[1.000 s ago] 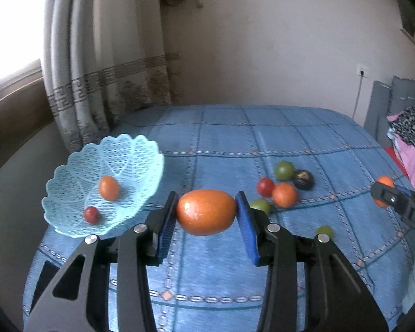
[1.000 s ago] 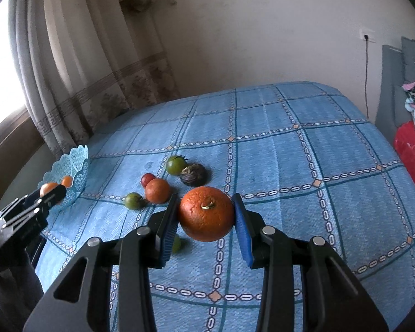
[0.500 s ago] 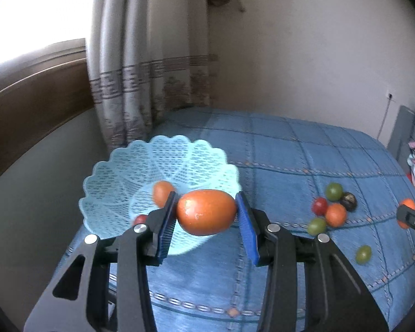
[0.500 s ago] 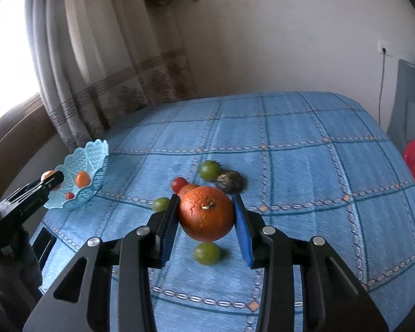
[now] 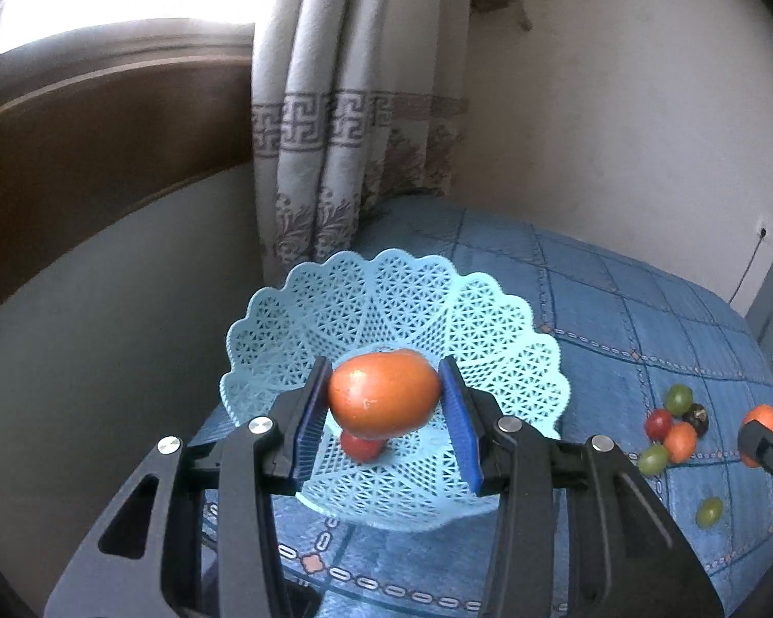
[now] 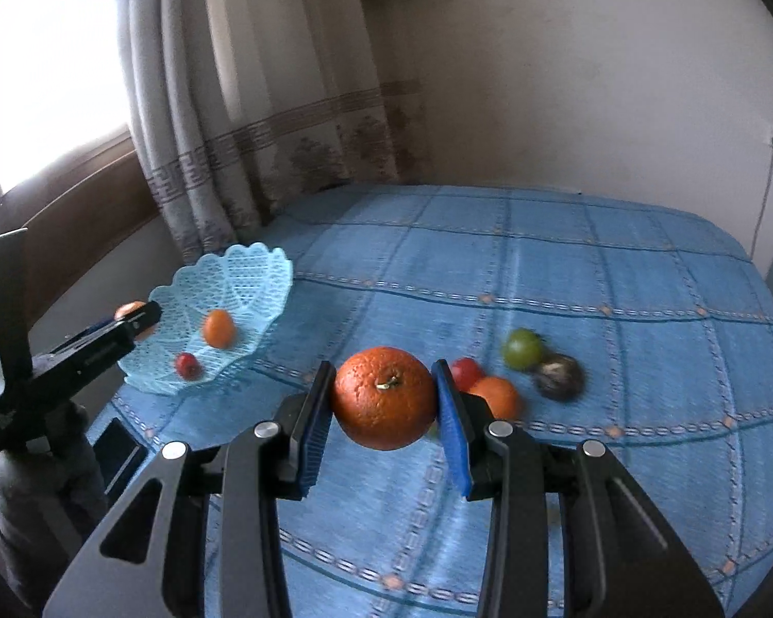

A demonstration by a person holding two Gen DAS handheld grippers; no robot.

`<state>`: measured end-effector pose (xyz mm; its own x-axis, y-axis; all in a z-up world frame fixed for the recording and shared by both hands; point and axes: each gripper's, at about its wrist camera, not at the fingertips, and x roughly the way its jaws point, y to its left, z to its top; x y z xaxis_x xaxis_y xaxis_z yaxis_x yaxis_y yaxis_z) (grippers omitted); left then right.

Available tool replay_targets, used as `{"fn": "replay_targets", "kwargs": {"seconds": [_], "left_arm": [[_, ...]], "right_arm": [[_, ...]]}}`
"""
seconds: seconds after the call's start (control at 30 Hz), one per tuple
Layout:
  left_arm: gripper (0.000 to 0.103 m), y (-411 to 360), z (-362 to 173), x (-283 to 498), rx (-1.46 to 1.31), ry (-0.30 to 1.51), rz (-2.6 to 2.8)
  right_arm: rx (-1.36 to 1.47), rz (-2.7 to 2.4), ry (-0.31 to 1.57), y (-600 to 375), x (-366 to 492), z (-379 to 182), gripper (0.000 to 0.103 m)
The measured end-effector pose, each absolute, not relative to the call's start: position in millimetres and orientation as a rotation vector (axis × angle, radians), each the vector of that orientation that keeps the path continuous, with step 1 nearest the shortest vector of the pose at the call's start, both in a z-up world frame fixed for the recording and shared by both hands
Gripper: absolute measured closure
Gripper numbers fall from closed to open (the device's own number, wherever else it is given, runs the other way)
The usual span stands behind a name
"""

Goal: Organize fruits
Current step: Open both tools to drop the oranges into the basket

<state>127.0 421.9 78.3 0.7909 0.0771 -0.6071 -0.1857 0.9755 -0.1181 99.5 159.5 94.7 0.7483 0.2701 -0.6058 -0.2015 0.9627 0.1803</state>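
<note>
Left gripper [image 5: 384, 401], jaws clamped on an oval orange fruit [image 5: 384, 395], hangs above the light-blue lattice basket [image 5: 494, 329], which holds a small red fruit [image 5: 362, 447]. Right gripper [image 6: 384, 401], jaws clamped on an orange [image 6: 384, 404], hangs over the blue bedspread [image 6: 592, 278], right of the basket, near loose fruits [image 6: 523, 347].

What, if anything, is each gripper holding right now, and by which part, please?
The left gripper clamps a smooth orange-red oval fruit by its ends; the right gripper clamps a round dimpled orange by its sides.
</note>
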Motion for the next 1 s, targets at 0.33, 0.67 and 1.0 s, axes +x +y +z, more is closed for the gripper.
{"fn": "replay_targets", "kwargs": {"seconds": [0.33,0.67,1.0], "left_arm": [[0.048,439.5,85.6,120.5,-0.217,0.610,0.155],[0.031,454.2,98.7,113.1,-0.249,0.574,0.186],[0.020,470.0,104.3,109.7,-0.298,0.560,0.209]], "right_arm": [[0.079,0.324,0.678,205.2,116.9,98.6,0.065],[0.063,0.398,0.663,251.6,143.3,102.5,0.065],[0.008,0.433,0.709,296.1,162.9,87.1,0.064]]}}
